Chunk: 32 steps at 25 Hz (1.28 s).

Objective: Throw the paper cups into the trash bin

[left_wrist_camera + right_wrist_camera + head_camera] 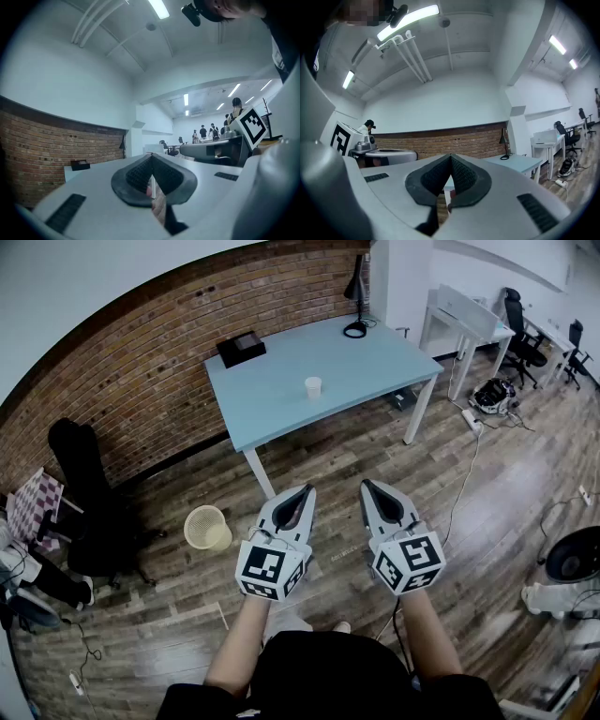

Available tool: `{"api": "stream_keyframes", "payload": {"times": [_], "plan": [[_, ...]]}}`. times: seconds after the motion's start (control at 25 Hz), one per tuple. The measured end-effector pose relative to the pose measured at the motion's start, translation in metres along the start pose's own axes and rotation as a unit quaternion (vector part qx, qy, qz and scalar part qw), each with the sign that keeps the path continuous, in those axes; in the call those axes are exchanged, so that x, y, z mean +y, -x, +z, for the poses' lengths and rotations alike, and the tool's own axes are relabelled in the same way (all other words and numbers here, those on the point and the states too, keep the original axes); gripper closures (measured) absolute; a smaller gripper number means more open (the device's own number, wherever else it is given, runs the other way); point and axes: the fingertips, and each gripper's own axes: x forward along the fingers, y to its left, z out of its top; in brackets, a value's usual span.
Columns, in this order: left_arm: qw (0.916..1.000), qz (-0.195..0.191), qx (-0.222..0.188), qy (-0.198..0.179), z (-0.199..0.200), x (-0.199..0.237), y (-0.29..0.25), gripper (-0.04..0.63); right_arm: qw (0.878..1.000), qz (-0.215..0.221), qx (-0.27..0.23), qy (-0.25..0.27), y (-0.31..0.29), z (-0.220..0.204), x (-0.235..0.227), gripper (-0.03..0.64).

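Observation:
A single white paper cup stands upright near the middle of the light blue table, far ahead of both grippers. A pale woven trash bin sits on the wooden floor to the left of the table's front leg. My left gripper is held level above the floor, just right of the bin, shut with nothing in it. My right gripper is beside it, also shut and holding nothing. In the left gripper view its fingertips meet; in the right gripper view its fingertips meet too.
A black box and a black desk lamp are on the table's far side by the brick wall. A black chair stands at the left. White desks, office chairs, floor cables and a fan fill the right.

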Motion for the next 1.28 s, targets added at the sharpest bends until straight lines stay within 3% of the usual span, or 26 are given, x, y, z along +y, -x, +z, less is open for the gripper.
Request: {"api": "stream_keyframes", "payload": {"times": [0.4,0.68,1.28], "plan": [[1.0000,0.006,0.007,0.002,-0.006,0.020,-0.025,0.592,1.000,0.005,-0.006,-0.013,-0.029,-0.005,-0.019,0.624],[0.9998,0.003,0.016,-0.013,-0.012,0.066,-0.050,0.592,1.000,-0.001,0.001,-0.015,-0.085,-0.008,-0.027,0.623],[0.9995,-0.026,0.012,0.015,-0.010,0.176,-0.106,0.592,0.999,-0.028,0.013,-0.037,-0.197,-0.008,-0.039,0.623]]}}
